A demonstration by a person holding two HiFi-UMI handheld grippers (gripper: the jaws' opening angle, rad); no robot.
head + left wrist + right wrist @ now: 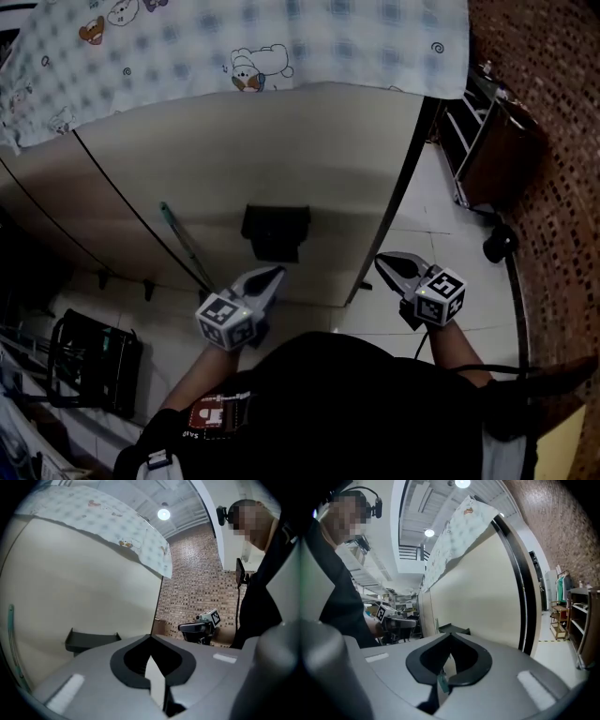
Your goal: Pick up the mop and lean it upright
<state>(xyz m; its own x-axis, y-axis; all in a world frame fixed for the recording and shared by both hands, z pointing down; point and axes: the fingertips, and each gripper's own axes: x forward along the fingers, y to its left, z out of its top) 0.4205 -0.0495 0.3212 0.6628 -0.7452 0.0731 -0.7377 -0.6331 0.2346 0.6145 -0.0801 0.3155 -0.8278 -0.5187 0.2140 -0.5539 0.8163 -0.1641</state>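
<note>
The mop shows as a thin green pole [184, 246] leaning against the cream partition wall [281, 150]; its lower end runs down behind my left gripper, and its head is hidden. The same pole [11, 641] stands at the far left of the left gripper view. My left gripper [277, 273] hovers just right of the pole's foot, jaws shut with nothing between them [150, 636]. My right gripper [381, 262] is off to the right near the wall's dark end post, also shut and empty [451, 633]. Neither gripper touches the mop.
A dark tray-like bracket [275, 232] juts from the wall between the grippers. A patterned cloth [234, 42] hangs over the wall top. A brick wall [553, 112], a metal rack [487, 141] and a cable lie right; a black crate [94, 361] sits lower left.
</note>
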